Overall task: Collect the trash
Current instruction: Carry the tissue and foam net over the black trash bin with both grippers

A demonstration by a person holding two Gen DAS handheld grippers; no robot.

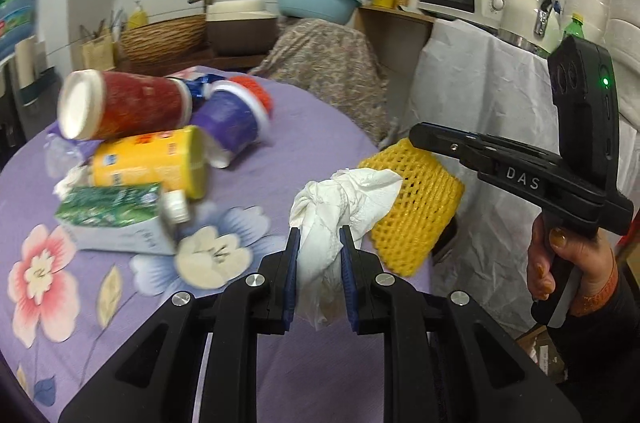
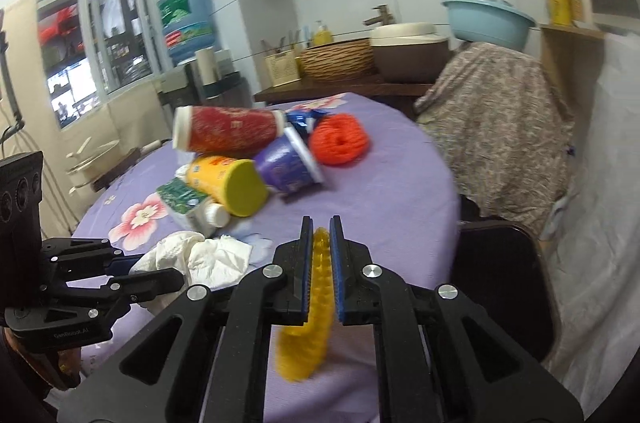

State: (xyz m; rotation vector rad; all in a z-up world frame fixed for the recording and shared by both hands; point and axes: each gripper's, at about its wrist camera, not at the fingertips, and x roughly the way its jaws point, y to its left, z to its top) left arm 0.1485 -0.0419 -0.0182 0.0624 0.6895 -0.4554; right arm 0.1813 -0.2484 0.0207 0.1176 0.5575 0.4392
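Trash lies in a loose heap on a round table with a purple floral cloth: a red paper cup with a white rim on its side, a purple paper cup beside it, a yellow cylindrical carton under them, and a green and white drink carton with a white cap nearest. An orange foam net ring sits at the far right of the heap.

At the table's near edge, the left gripper points forward, its blue-padded jaws pinched on a crumpled white paper tissue that bulges up between them.

To its right, the right gripper is gripped by a person's hand around a pistol-style handle. Its jaws are nearly together, clamped on a yellow foam mesh fruit sleeve, which hangs below them off the table's right edge, touching the tissue.

White letters "DAS" show on the right gripper's side. Small text on the left gripper's body reads roughly "GenRobot.AI". Print on the cups and cartons is too blurred to read.
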